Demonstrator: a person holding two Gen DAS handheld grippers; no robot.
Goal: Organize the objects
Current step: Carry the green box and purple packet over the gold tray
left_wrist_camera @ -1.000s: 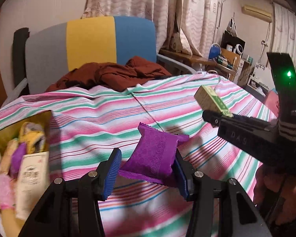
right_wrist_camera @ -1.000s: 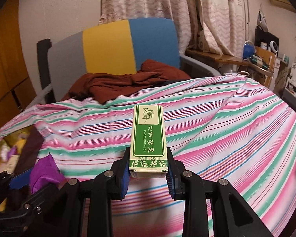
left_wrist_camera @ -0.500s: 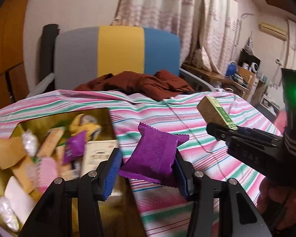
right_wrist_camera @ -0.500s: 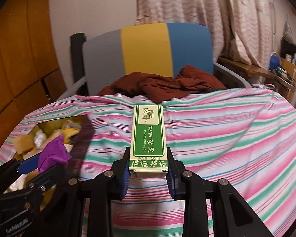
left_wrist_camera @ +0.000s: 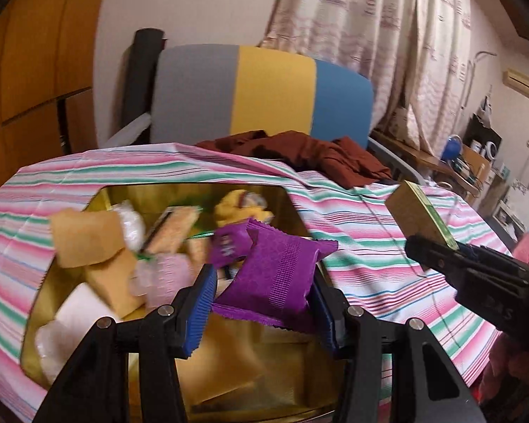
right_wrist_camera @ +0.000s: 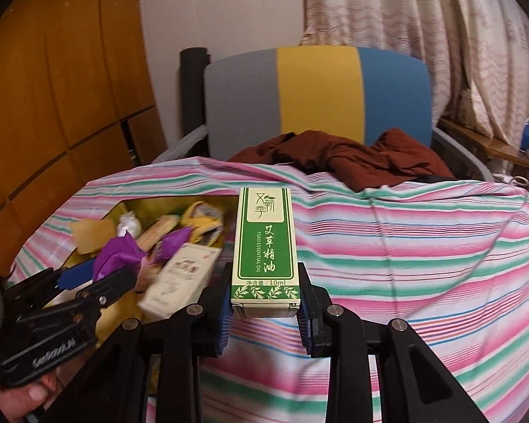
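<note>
Purple packet (left_wrist_camera: 277, 276): clamped between the fingers of the left gripper (left_wrist_camera: 264, 303), held above the near right part of the tin.
Green box (right_wrist_camera: 264, 246): clamped by the right gripper (right_wrist_camera: 264, 313), over the striped cloth (right_wrist_camera: 423, 257), right of the tin.
Tin (left_wrist_camera: 151, 194): gold, open, holding packets and a cream box (right_wrist_camera: 180, 278).
Far side: chair (left_wrist_camera: 264, 91) with a brown garment (left_wrist_camera: 299, 151).

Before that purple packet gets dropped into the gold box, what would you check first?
1. Left gripper shut on the purple packet: ok.
2. Packet above the open gold box: ok.
3. Free spot in the box for it: cannot tell, it looks crowded.
4. Right gripper shut on the green oil carton: ok.
5. Right gripper apart from the left one: ok.
</note>
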